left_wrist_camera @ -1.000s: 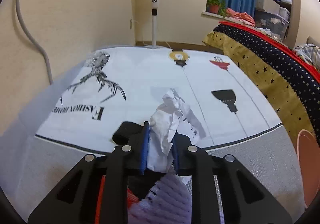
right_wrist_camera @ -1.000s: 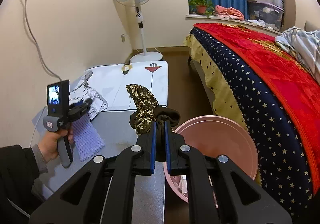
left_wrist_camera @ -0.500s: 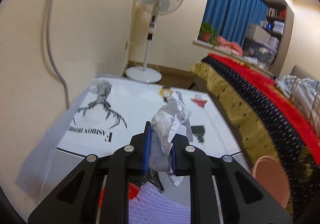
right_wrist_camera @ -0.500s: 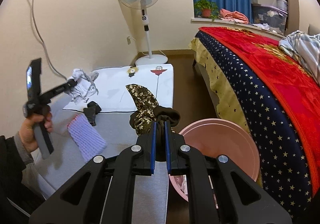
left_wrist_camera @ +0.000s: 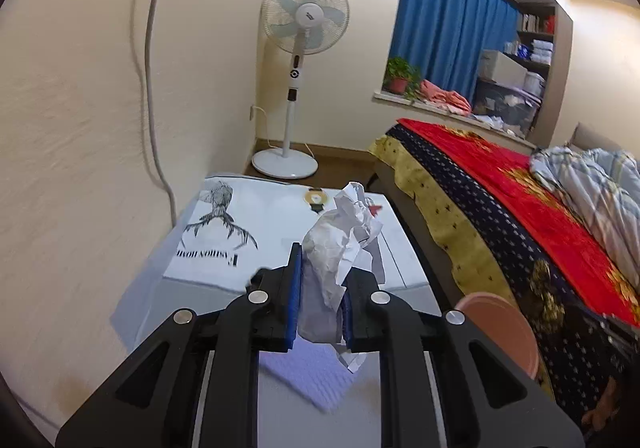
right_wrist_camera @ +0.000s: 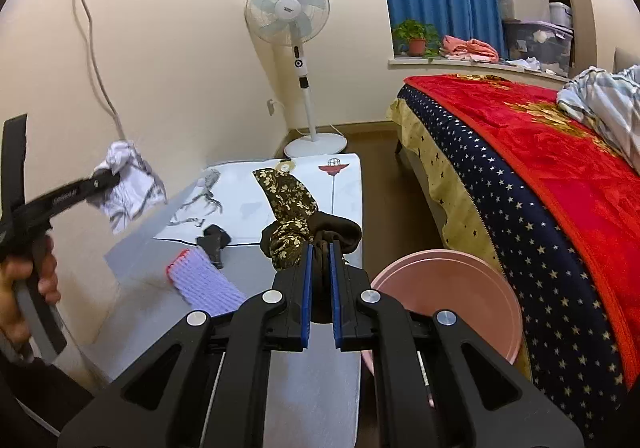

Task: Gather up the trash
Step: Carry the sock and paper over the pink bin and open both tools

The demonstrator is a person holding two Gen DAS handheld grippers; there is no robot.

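Observation:
My left gripper (left_wrist_camera: 318,298) is shut on a crumpled white paper ball (left_wrist_camera: 340,244) and holds it high above the table; it also shows in the right wrist view (right_wrist_camera: 128,183). My right gripper (right_wrist_camera: 320,296) is shut on a dark floral cloth (right_wrist_camera: 292,211) that hangs over the table's right side. A pink basin (right_wrist_camera: 448,288) stands on the floor right of the table, also in the left wrist view (left_wrist_camera: 500,324).
A purple knitted cloth (right_wrist_camera: 204,282) and a small black item (right_wrist_camera: 214,242) lie on the grey table (right_wrist_camera: 312,380). A printed white sheet (left_wrist_camera: 248,224) covers its far half. A bed (right_wrist_camera: 540,167) is at the right, a fan (right_wrist_camera: 298,59) at the back.
My left gripper has lifted the paper ball up off the table. My right gripper stays shut on the cloth and has hardly moved.

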